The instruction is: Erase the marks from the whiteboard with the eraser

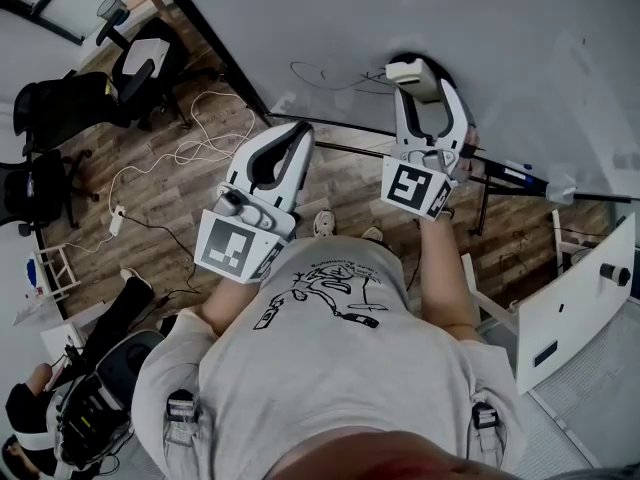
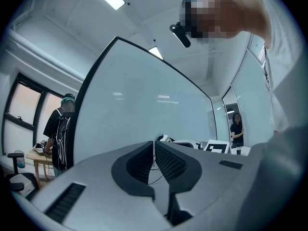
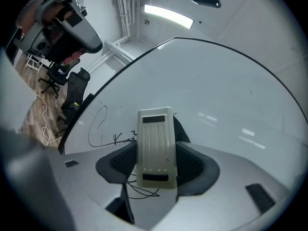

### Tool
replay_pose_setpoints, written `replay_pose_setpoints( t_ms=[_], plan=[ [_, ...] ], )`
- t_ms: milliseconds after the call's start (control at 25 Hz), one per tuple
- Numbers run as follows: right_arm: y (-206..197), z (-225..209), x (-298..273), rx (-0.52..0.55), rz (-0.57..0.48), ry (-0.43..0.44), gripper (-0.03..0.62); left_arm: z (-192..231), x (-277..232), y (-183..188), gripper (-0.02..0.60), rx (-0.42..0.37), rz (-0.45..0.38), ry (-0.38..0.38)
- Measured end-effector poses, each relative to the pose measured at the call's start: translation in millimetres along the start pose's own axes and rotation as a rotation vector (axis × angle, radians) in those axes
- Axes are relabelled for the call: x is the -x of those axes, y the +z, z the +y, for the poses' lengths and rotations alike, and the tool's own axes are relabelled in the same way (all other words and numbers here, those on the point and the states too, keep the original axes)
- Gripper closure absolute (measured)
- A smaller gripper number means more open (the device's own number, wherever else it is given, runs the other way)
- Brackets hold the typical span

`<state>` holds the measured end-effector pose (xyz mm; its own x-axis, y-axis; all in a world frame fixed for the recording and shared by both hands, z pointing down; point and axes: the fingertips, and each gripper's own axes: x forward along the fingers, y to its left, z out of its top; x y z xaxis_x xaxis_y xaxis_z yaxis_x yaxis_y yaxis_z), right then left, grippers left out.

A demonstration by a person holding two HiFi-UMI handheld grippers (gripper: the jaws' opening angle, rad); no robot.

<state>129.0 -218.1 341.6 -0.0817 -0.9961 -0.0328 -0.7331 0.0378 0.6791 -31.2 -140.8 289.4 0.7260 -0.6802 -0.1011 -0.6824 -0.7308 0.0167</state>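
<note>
A large whiteboard (image 1: 420, 18) stands before me, with thin black pen marks (image 1: 330, 78) near its lower left. In the right gripper view the same marks (image 3: 103, 129) loop left of the jaws. My right gripper (image 1: 420, 80) is shut on a cream-coloured eraser (image 3: 154, 146), held up against the board just right of the marks; the eraser (image 1: 412, 70) shows at the jaw tips in the head view. My left gripper (image 1: 290, 138) hangs lower left, below the board's bottom edge, jaws shut with nothing between them (image 2: 155, 160).
Office chairs (image 1: 140, 63) and white cables (image 1: 190, 148) lie on the wooden floor at left. The board's black stand bar (image 1: 520, 183) runs right. A white device (image 1: 580, 298) stands at right. A seated person (image 1: 70, 398) is lower left; other people (image 2: 60, 129) stand beyond the board.
</note>
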Motion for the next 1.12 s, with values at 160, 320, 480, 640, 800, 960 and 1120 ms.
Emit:
replay_pose_setpoints(
  t_ms=[160, 320, 480, 640, 800, 960, 1120],
  plan=[
    [-1, 15, -3, 0.016, 0.001, 0.013, 0.339, 1, 4, 0, 0.551, -0.001, 0.002, 0.006],
    [-3, 33, -6, 0.039, 0.003, 0.043, 0.339, 1, 6, 0, 0.551, 0.0, -0.001, 0.008],
    [-7, 52, -10, 0.059, 0.011, 0.076, 0.339, 0, 7, 0, 0.551, 0.0, -0.002, 0.01],
    [-10, 78, -15, 0.087, 0.021, 0.126, 0.339, 1, 10, 1, 0.551, -0.001, -0.002, 0.017],
    [-16, 107, -19, 0.125, 0.033, 0.184, 0.339, 1, 14, 1, 0.551, 0.0, -0.001, 0.023],
    [-18, 117, -20, 0.137, 0.05, 0.212, 0.339, 1, 16, 1, 0.551, 0.003, -0.001, 0.025],
    [-11, 111, -14, 0.104, 0.057, 0.25, 0.336, 0, 15, 3, 0.551, 0.005, -0.005, 0.022]
  ],
)
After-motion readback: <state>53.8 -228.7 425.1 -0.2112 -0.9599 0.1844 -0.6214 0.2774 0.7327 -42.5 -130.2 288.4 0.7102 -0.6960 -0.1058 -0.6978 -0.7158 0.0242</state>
